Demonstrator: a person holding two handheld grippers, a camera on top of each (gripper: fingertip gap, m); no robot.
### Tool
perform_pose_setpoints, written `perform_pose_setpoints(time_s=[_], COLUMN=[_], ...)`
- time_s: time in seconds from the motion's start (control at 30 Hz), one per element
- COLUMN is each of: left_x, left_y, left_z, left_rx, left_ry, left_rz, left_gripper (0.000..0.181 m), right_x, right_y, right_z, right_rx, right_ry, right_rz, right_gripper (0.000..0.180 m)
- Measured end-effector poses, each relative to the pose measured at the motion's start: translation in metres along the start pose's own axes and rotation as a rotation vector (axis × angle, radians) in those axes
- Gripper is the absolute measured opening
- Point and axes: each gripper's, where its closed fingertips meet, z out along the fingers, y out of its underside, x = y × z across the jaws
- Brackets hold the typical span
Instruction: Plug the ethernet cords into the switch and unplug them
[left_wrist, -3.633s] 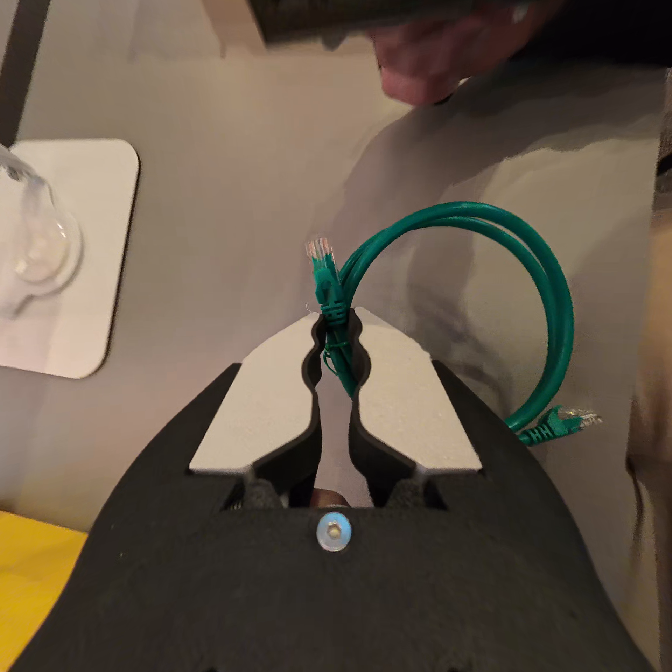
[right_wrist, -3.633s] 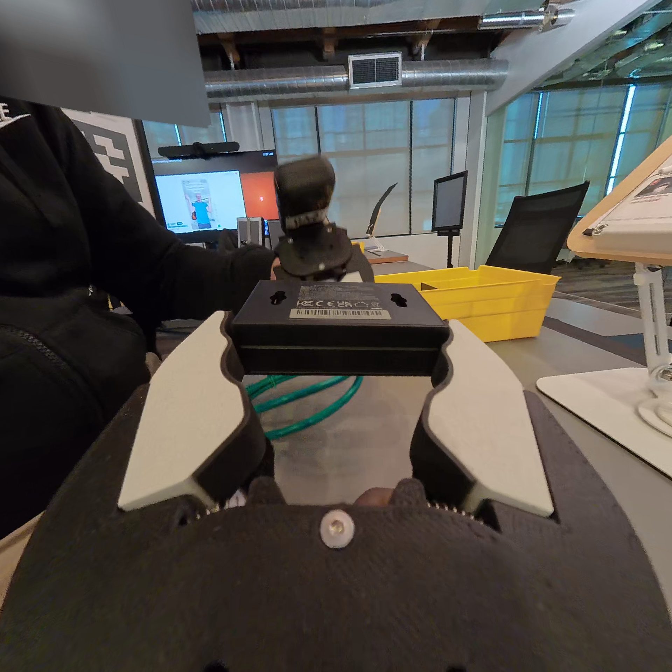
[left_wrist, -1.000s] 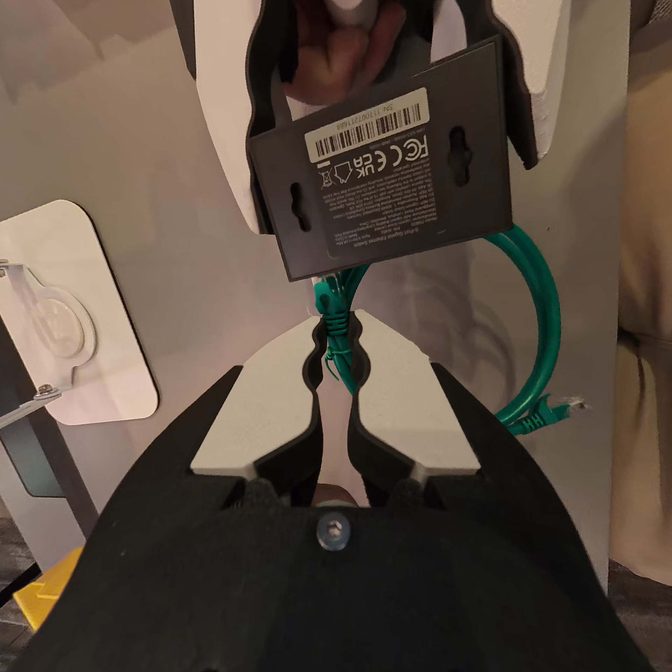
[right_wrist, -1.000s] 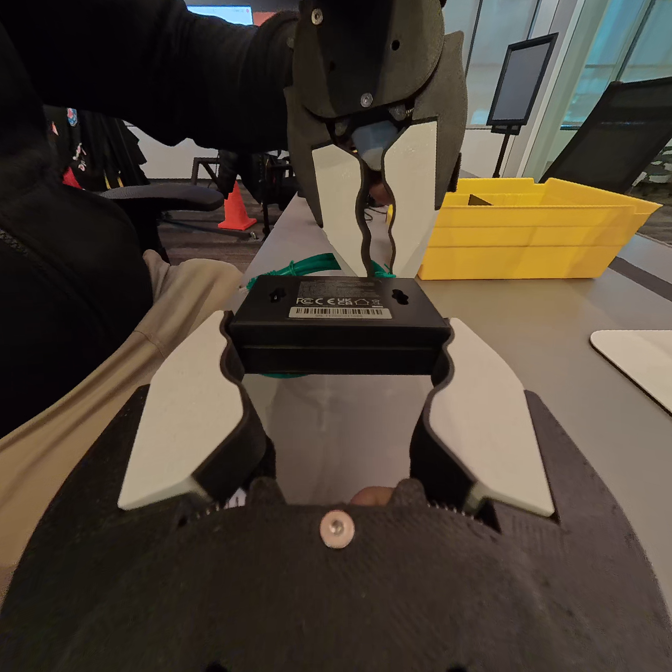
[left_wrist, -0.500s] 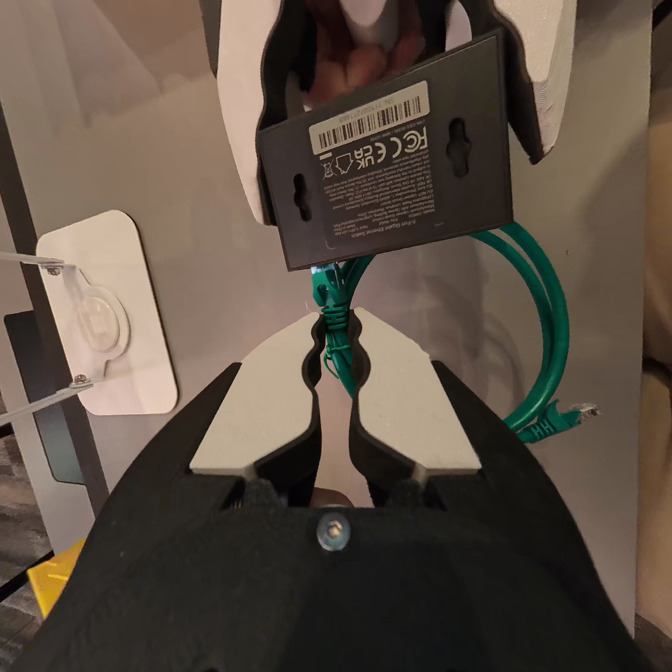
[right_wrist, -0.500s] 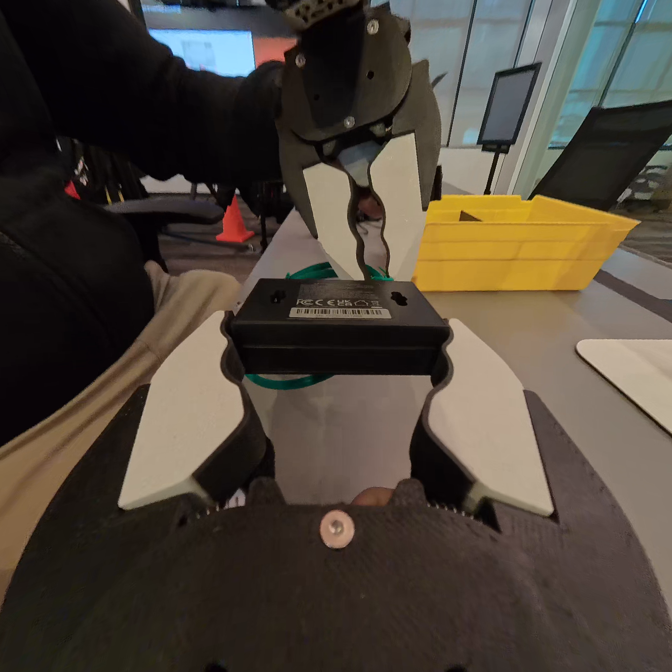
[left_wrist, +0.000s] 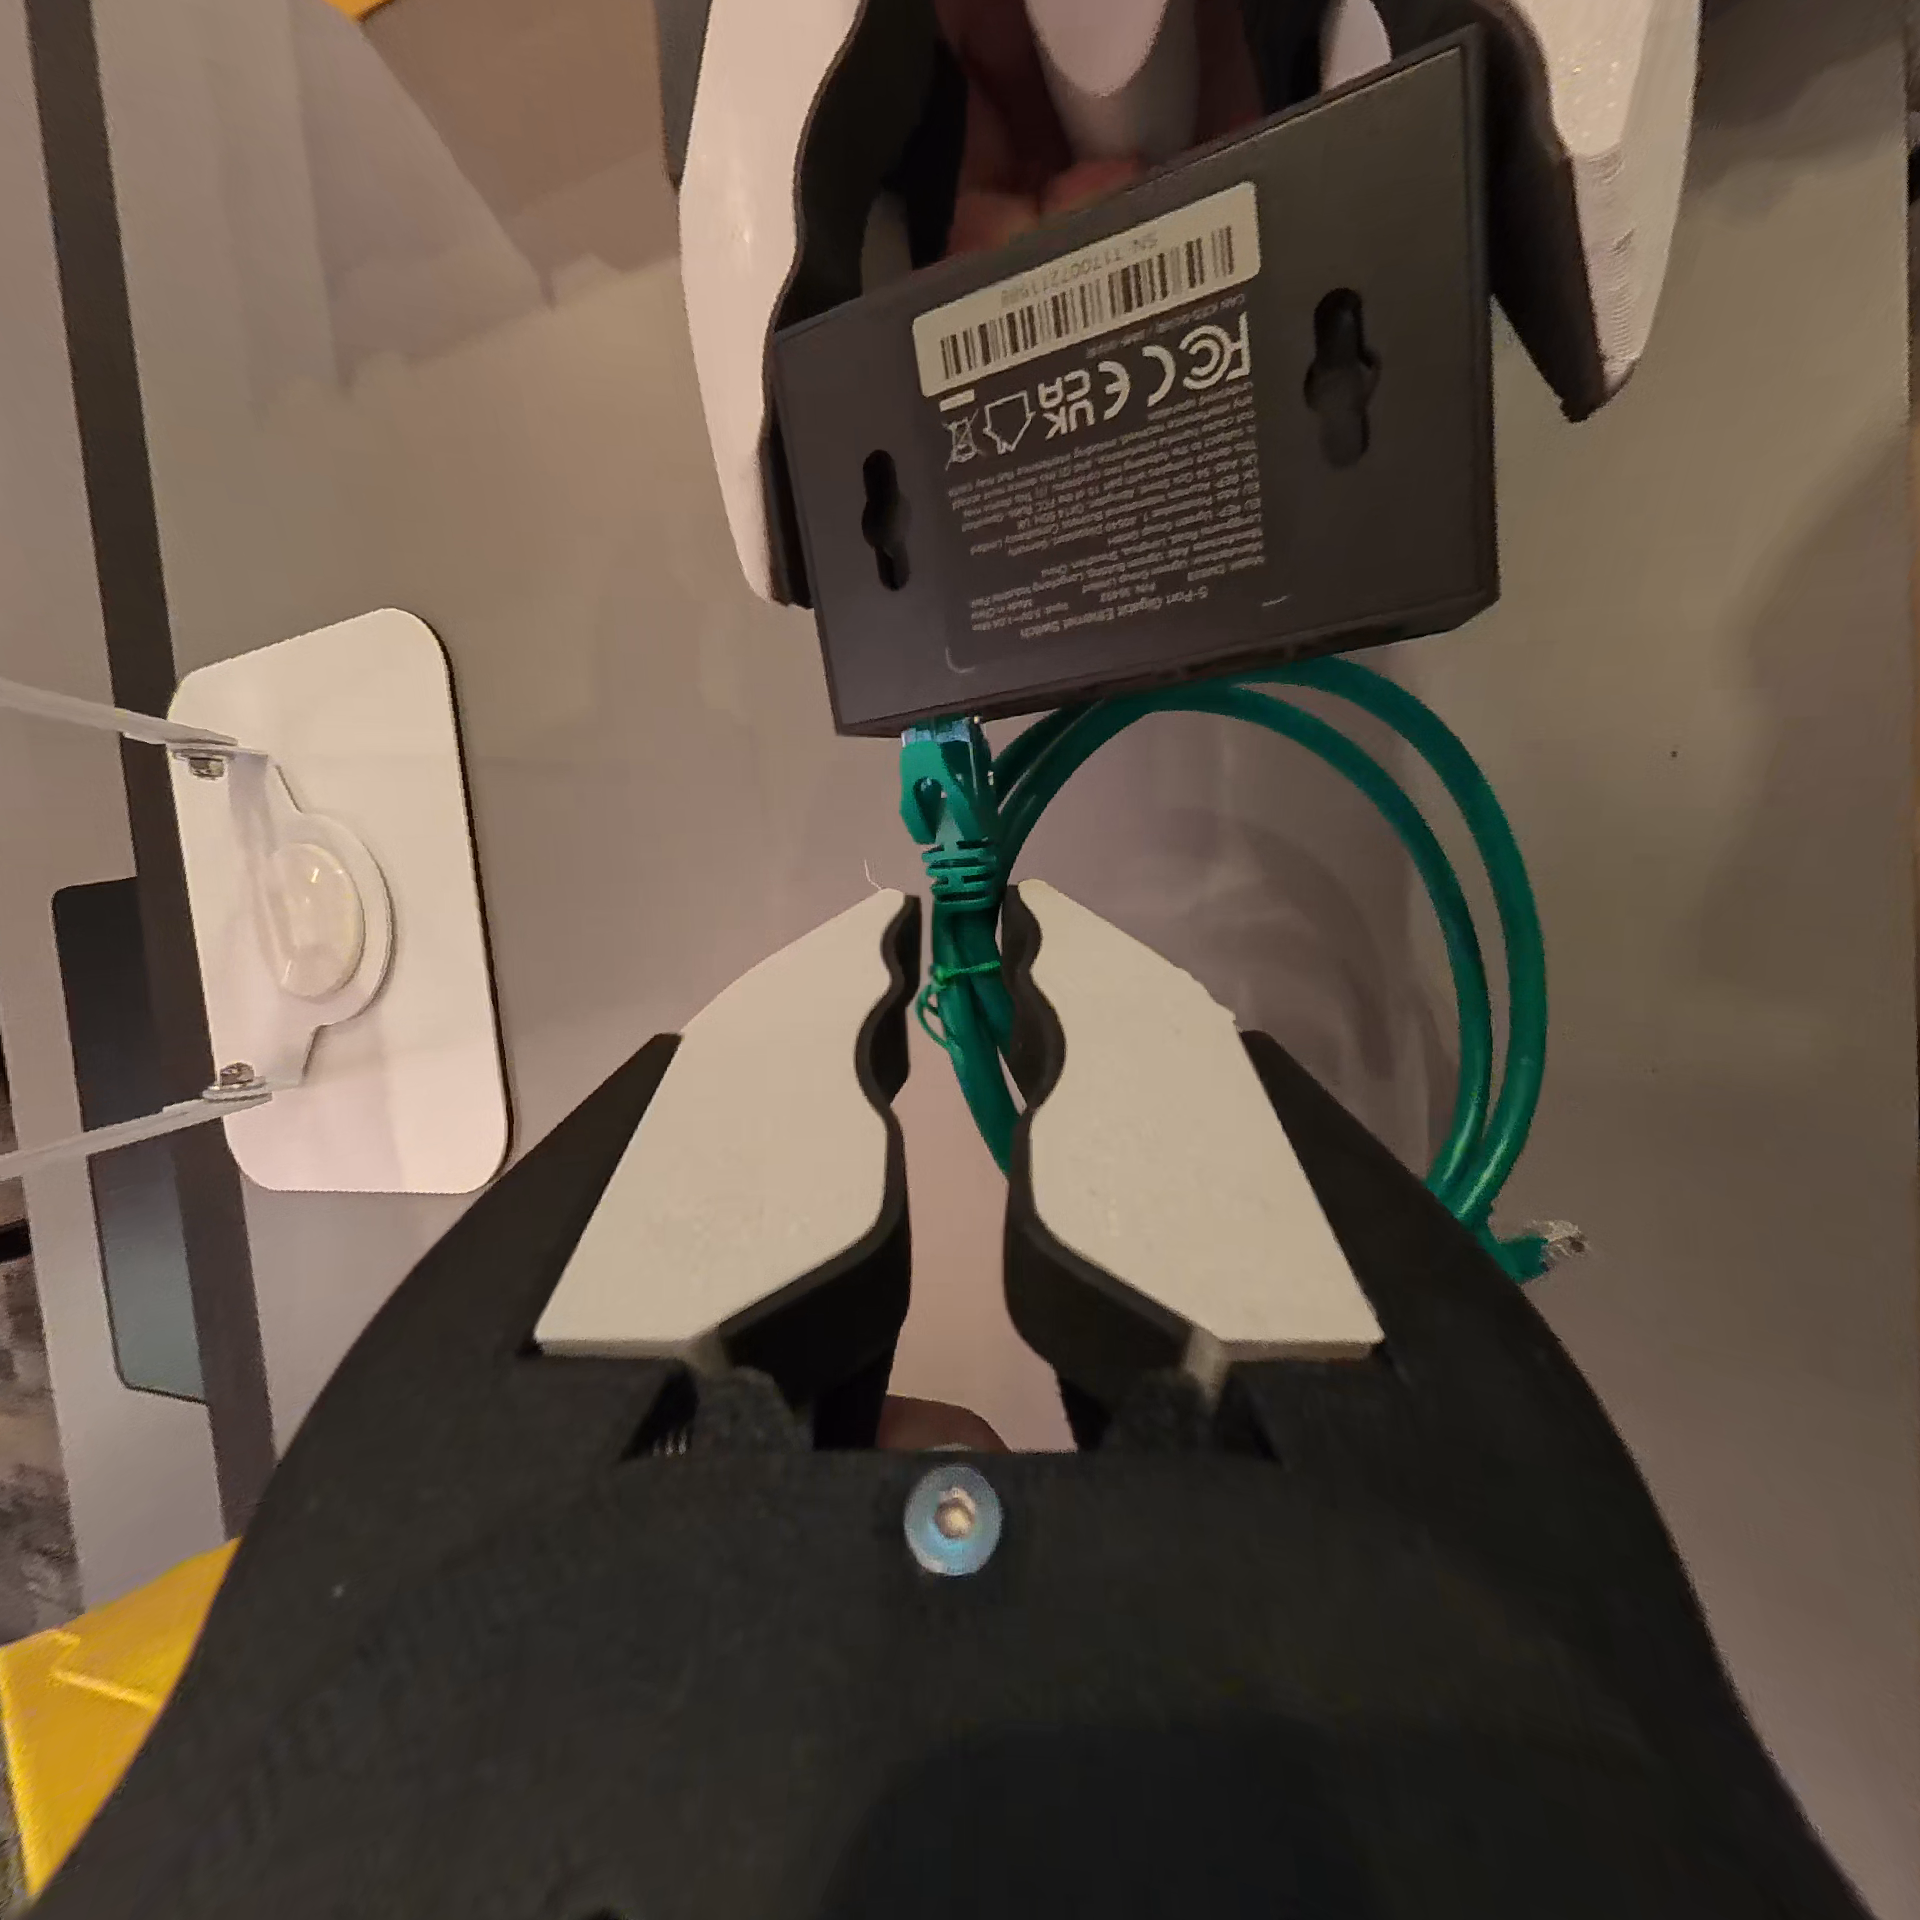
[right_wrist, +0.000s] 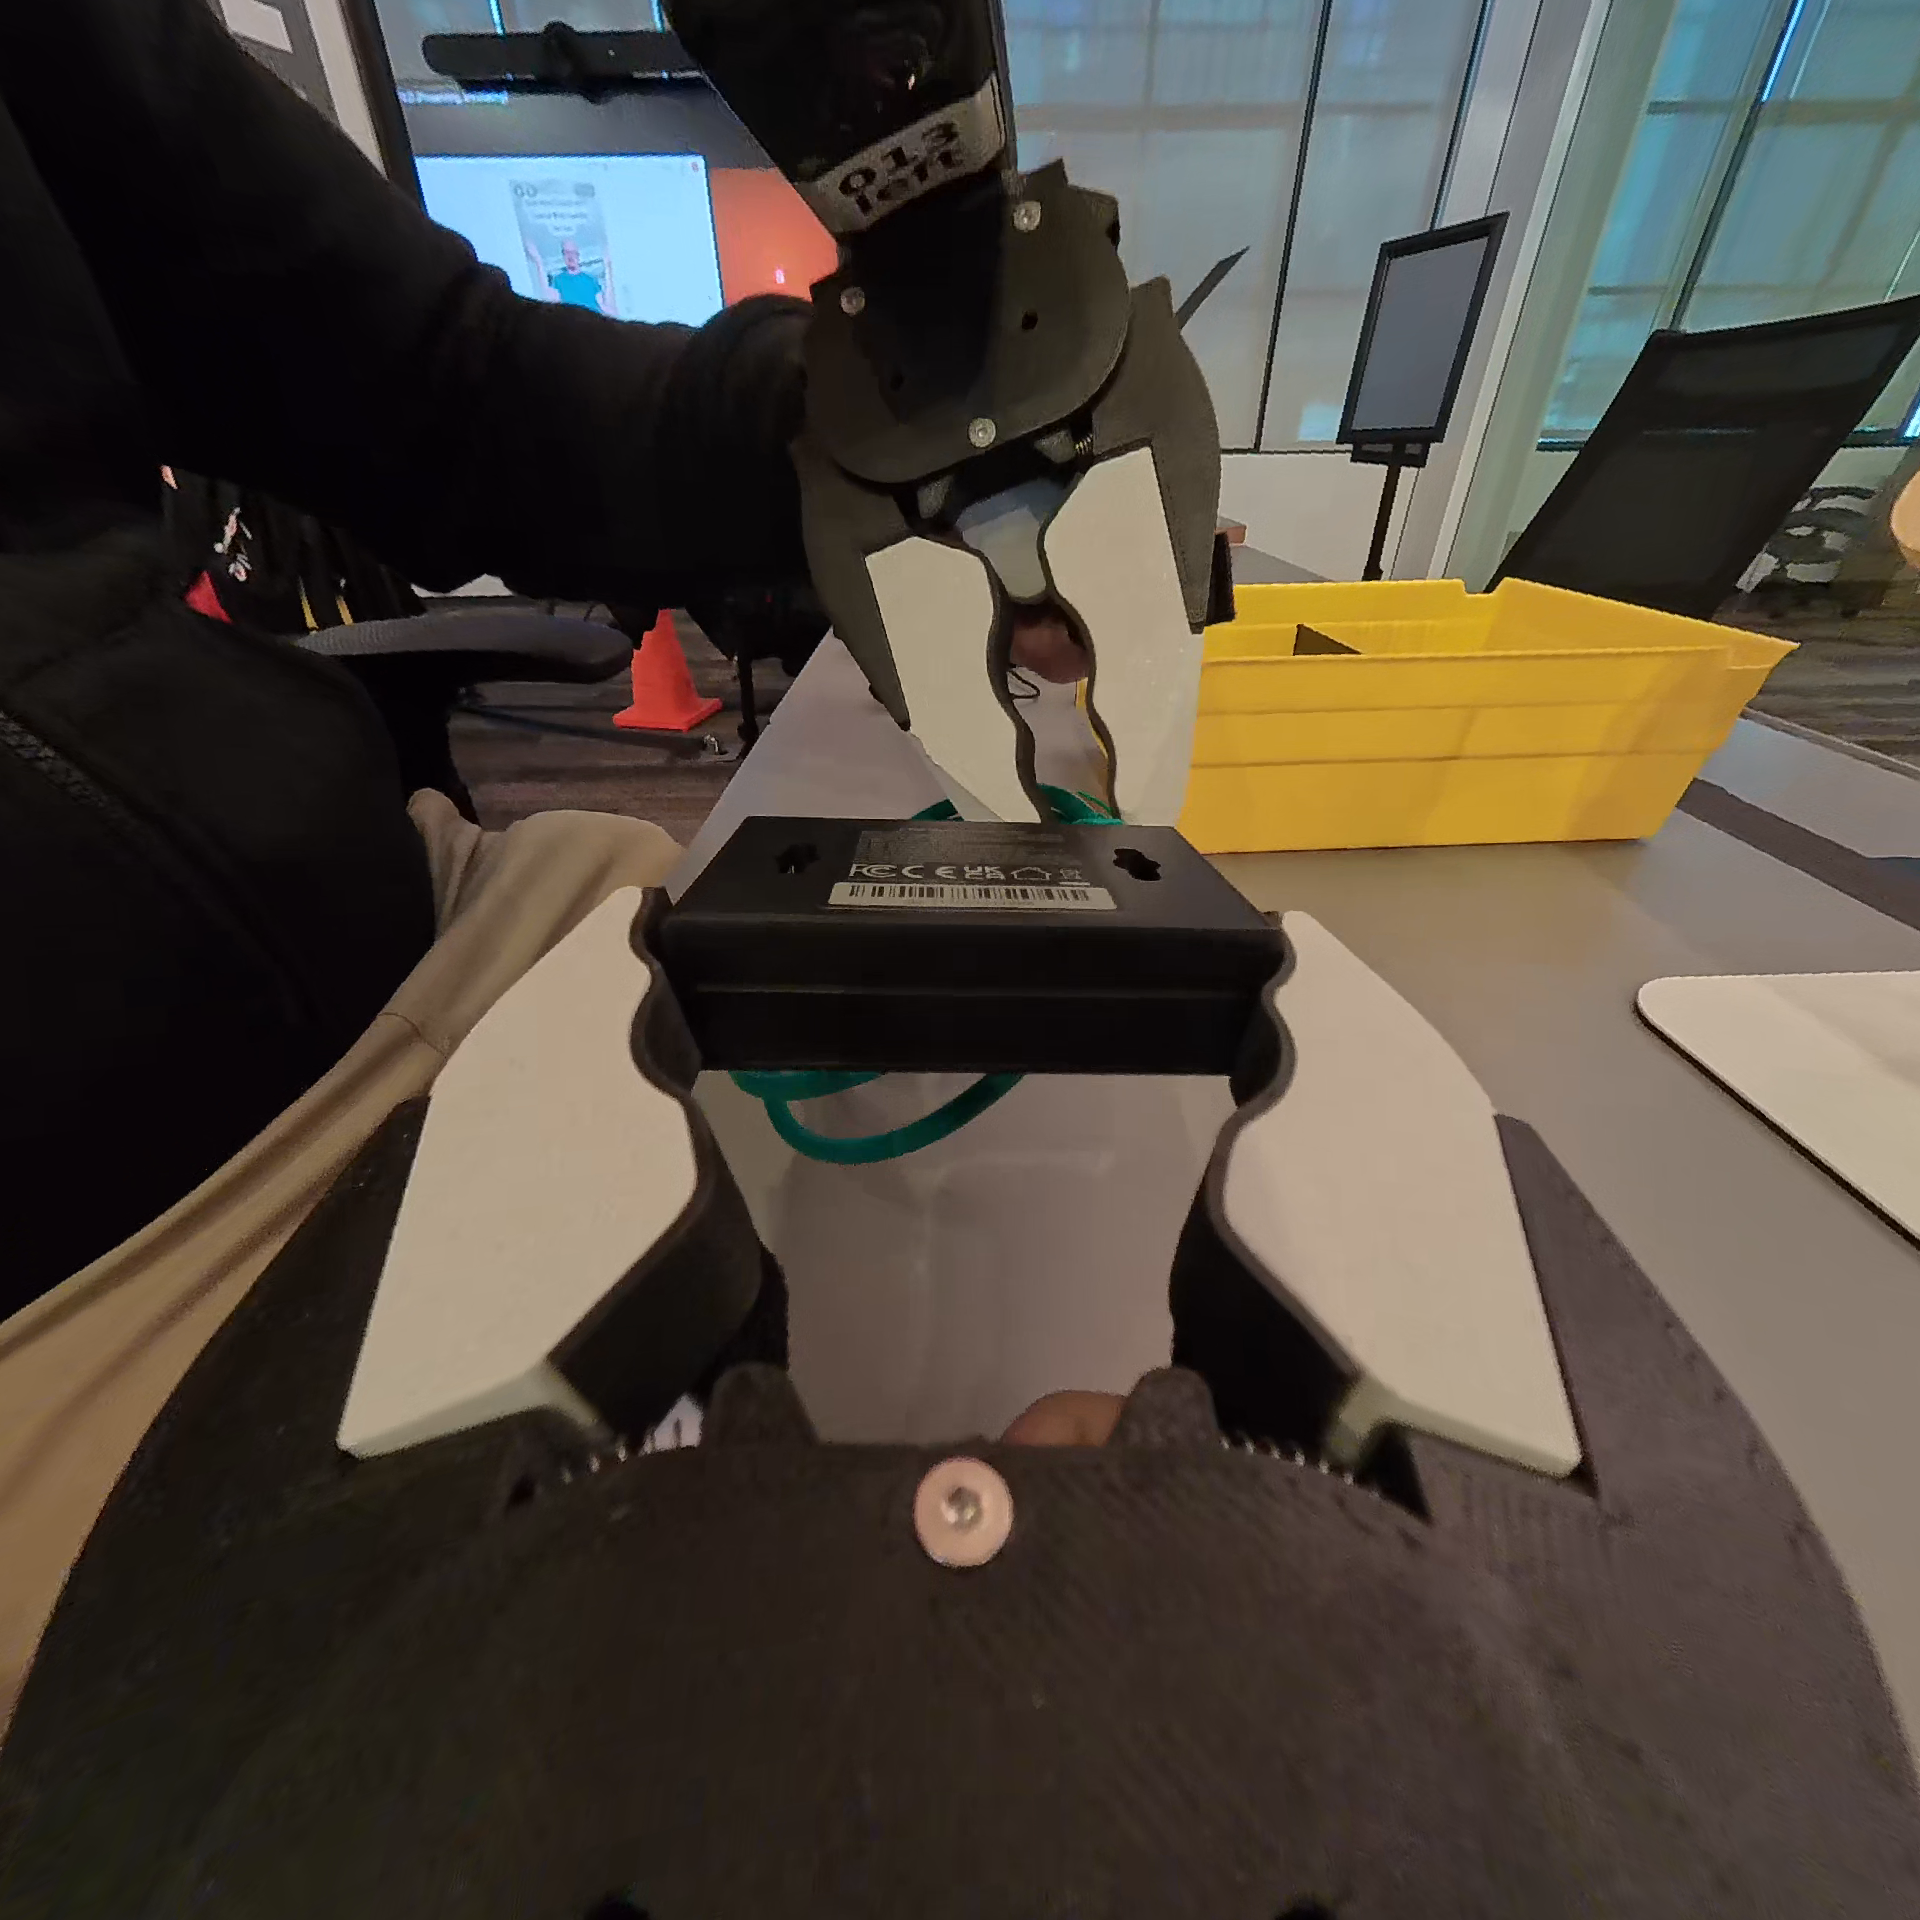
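Observation:
My right gripper (right_wrist: 961, 935) is shut on a black ethernet switch (right_wrist: 961, 977), held above the table with its labelled underside up. In the left wrist view the switch (left_wrist: 1132, 436) hangs at the top between the right gripper's white fingers (left_wrist: 727, 312). My left gripper (left_wrist: 968, 914) is shut on a green ethernet cord (left_wrist: 1496, 935), just behind its plug boot (left_wrist: 951, 821). The plug's tip is inside the leftmost port on the switch's near edge. The cord loops right, and its free plug (left_wrist: 1538, 1247) lies on the table. The left gripper (right_wrist: 1075, 805) points down behind the switch.
The grey table (right_wrist: 1558, 914) carries a yellow bin (right_wrist: 1455, 727) at the back. A white base plate with a clear stand (left_wrist: 343, 894) lies on the table and shows at the right of the right wrist view (right_wrist: 1787, 1060). A person's black sleeve (right_wrist: 416, 416) fills the left. The gap from one gripper's tips to the other's is roughly 6 cm.
The switch and the cord's plug came together. The clear plug tip, fully visible 3.6 s ago, has gone into the switch's port. Both grips are unchanged.

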Motion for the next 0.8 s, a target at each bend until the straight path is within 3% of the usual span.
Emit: perform_pose_setpoints(time_s=[0.1, 0.33, 0.63, 0.8], left_x=[-0.009, -0.019, -0.032, -0.001], left_y=[0.0, -0.003, 0.038, 0.043], left_z=[-0.003, -0.021, -0.056, -0.044], left_rx=[0.022, 0.106, 0.125, 0.167], left_ry=[-0.065, -0.135, -0.236, -0.172], left_rz=[-0.026, -0.089, -0.222, -0.284], left_gripper=[0.034, 0.045, 0.038, 0.035], right_x=[0.0, 0.002, 0.005, 0.003], right_y=[-0.002, -0.01, -0.012, -0.011], right_z=[0.0, -0.005, -0.008, -0.006], right_rx=[0.011, 0.067, 0.081, 0.078], right_ry=[-0.002, 0.002, 0.01, 0.002], right_rz=[0.003, 0.022, 0.032, 0.032], right_gripper=[0.103, 0.102, 0.102, 0.102])
